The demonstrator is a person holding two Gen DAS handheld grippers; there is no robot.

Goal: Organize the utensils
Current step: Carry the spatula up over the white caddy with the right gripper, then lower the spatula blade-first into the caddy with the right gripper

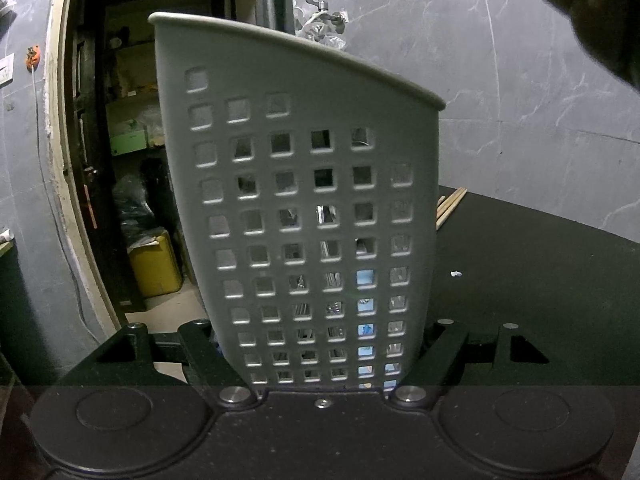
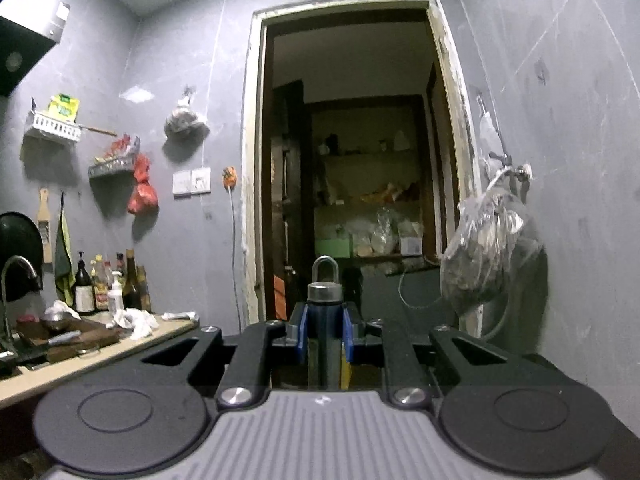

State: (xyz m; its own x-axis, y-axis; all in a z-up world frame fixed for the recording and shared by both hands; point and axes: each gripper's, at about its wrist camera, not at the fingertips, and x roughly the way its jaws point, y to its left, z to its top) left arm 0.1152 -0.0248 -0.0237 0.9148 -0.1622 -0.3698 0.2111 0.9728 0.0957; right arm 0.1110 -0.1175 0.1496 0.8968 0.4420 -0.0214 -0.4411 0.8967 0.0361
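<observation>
Hidden: left claw [image 1: 320, 364] fingertips sit behind the holder's [image 1: 304, 184] base; only the black linkage shows at each side. Holder contents show only as slivers through the square holes, metal glints and a blue patch low right; cannot tell which utensils.
Cut off: a dark blurred shape [image 1: 588, 12] fills the upper right corner of the left view; cannot tell what it is. The tool's [image 2: 325, 312] working end runs under the right claw's body, out of view.
Left claw: closed on the holder, arms pressed against its lower sides.
Right claw [image 2: 325, 336]: closed on the tool's handle, blue pads [image 2: 303, 334] against both sides.
Holder: grey perforated plastic, upright, long axis vertical, rim sloping from high left to low right. It stands at the left edge of the dark worktop [image 1: 540, 280].
Tool: dark handle, long axis along the claw, pointing away toward the doorway [image 2: 352, 160]; grey cap and metal hanging loop at the far end.
Chopsticks [image 1: 450, 204]: wooden, on the worktop just behind the holder's right side, partly hidden by it.
Edges: worktop ends near the holder's left side, with floor and doorway beyond; grey marbled wall [image 1: 520, 100] closes the far side.
Open room: bare worktop right of the holder, only a small white scrap [image 1: 456, 274] on it.
Right view clutter: pale counter [image 2: 104, 352] far left with bottles [image 2: 104, 284]; a bag [image 2: 488, 248] hangs on the right wall.
</observation>
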